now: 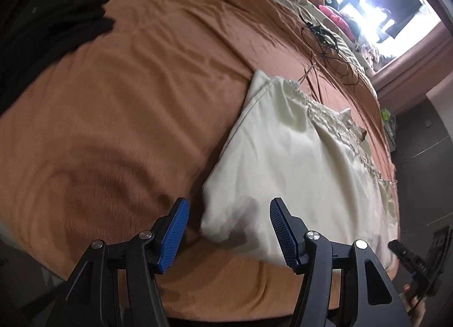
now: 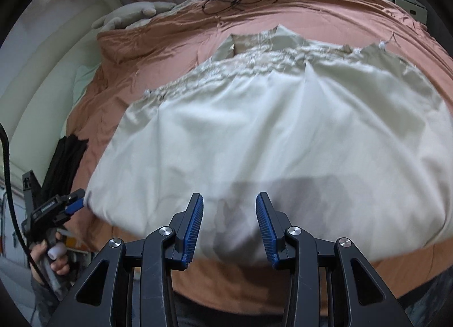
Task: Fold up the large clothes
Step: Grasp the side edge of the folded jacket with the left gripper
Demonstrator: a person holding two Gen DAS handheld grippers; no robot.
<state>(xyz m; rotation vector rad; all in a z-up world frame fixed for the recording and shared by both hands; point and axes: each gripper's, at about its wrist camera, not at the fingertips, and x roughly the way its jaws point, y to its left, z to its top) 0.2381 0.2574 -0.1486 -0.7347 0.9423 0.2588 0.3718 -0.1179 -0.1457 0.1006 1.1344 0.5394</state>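
A cream garment (image 2: 269, 128) with a lace-trimmed far edge lies spread on the rust-coloured bedspread (image 2: 175, 32); its near edge is folded over. In the left wrist view the same garment (image 1: 286, 162) lies to the right. My left gripper (image 1: 228, 208) hovers open above its near left corner, nothing between the blue pads. My right gripper (image 2: 229, 205) hangs open over the middle of the near edge, holding nothing. The left gripper (image 2: 75, 202) also shows in the right wrist view, in a hand by the garment's corner.
A pile of black clothing (image 1: 53, 23) sits at the bed's far left corner. Tangled black cables (image 1: 325, 38) lie near the head of the bed. Pink curtains (image 1: 410, 66) and a bright window stand beyond. The bedspread (image 1: 127, 117) stretches left of the garment.
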